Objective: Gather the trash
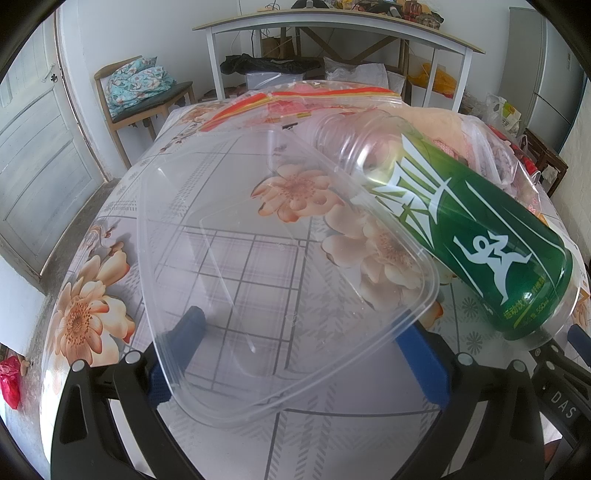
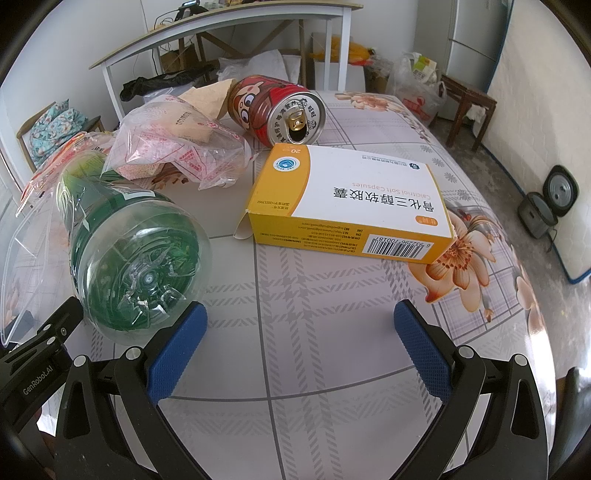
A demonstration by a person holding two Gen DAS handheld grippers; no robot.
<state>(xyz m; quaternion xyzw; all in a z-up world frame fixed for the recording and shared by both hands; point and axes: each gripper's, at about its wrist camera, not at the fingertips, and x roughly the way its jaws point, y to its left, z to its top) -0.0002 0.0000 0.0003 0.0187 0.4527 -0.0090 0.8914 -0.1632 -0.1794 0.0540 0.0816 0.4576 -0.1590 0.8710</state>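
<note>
A clear plastic lid [image 1: 258, 258] lies on the flowered tablecloth, resting over my open left gripper [image 1: 306, 343]; its near edge covers the left fingertip. A green-labelled plastic bottle [image 1: 476, 221] lies on its side to the lid's right; it also shows in the right wrist view [image 2: 136, 254]. My right gripper [image 2: 299, 332] is open and empty, with the bottle's base touching or just beside its left fingertip [image 2: 184, 332]. Ahead lie a yellow and white medicine box [image 2: 354, 203], a red drink can [image 2: 280, 110] on its side, and a crumpled plastic bag [image 2: 177, 147].
The table [image 2: 295, 369] has a flowered plaid cloth. A white desk [image 1: 332, 26] stands behind it, with a chair holding bedding [image 1: 136, 85] at left. Bags and a wooden stool [image 2: 465, 99] stand at right. A red bag [image 1: 11, 380] lies on the floor.
</note>
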